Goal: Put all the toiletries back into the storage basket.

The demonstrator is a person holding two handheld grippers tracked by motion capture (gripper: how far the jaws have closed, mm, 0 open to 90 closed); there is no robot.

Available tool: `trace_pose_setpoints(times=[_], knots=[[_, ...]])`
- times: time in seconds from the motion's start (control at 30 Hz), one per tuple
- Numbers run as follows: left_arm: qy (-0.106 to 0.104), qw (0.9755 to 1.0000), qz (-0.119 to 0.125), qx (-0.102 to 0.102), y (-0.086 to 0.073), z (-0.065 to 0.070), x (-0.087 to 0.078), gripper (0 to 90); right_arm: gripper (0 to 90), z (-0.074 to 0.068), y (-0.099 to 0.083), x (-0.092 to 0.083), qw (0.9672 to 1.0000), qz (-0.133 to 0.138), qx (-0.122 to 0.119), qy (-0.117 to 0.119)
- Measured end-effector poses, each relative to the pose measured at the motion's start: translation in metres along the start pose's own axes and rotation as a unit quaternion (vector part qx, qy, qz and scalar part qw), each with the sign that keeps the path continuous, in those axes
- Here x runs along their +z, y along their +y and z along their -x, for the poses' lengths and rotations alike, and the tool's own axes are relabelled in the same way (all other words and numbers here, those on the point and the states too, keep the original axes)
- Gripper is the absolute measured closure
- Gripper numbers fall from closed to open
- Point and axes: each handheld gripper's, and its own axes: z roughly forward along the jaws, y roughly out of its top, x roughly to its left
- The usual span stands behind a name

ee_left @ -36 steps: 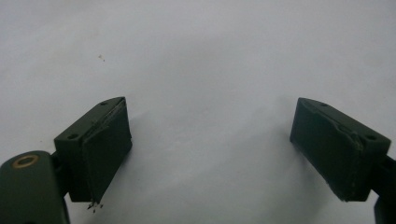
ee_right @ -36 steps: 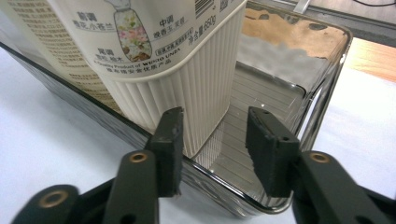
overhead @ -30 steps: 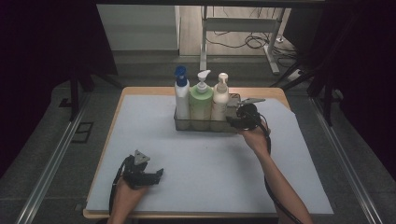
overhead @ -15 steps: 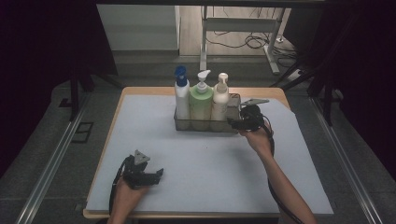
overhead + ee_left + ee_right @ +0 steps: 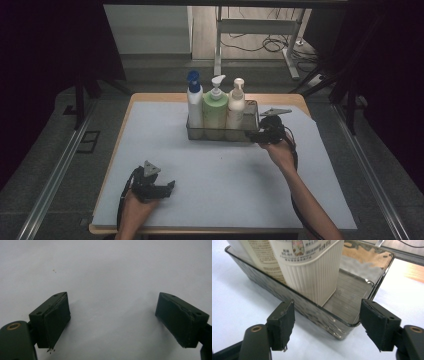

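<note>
Now, I go from left to right across the table.
Left gripper (image 5: 159, 187): it rests low on the white sheet-covered table (image 5: 150, 130), near the front edge; its jaws stand wide apart with nothing between them. I would leave it there, out of the way.
Blue-capped white bottle (image 5: 194, 102): it stands upright at the left end of the tray.
Green pump bottle (image 5: 215, 110): it stands upright in the middle, close to its neighbours.
Cream ribbed pump bottle (image 5: 312, 270): it stands upright, third in the row, inside the tray.
Clear rectangular plastic tray (image 5: 372, 285): its right end is free of bottles.
Right gripper (image 5: 325, 325): the jaws have just been opening and stand on either side of the tray's near corner, not pressing it.
Advice: I think I should draw back slowly and level, so the pads do not catch the rim and tip a bottle.
</note>
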Motion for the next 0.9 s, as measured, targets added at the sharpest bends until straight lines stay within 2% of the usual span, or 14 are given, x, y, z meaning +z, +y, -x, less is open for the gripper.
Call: trace_pose_setpoints(times=[0.27,0.67,0.9], knots=[[0.0,1.0,0.0,0.0,0.0,0.0,0.0,12.0,25.8,-0.001,-0.006,-0.008,1.0,0.0,-0.002,0.008],[0.0,1.0,0.0,0.0,0.0,0.0,0.0,12.1,20.6,-0.009,-0.015,-0.02,0.9994,-0.005,-0.034,0.01],[0.0,1.0,0.0,0.0,0.0,0.0,0.0,12.1,15.4,-0.014,-0.021,-0.026,0.9987,-0.01,-0.044,0.021]])
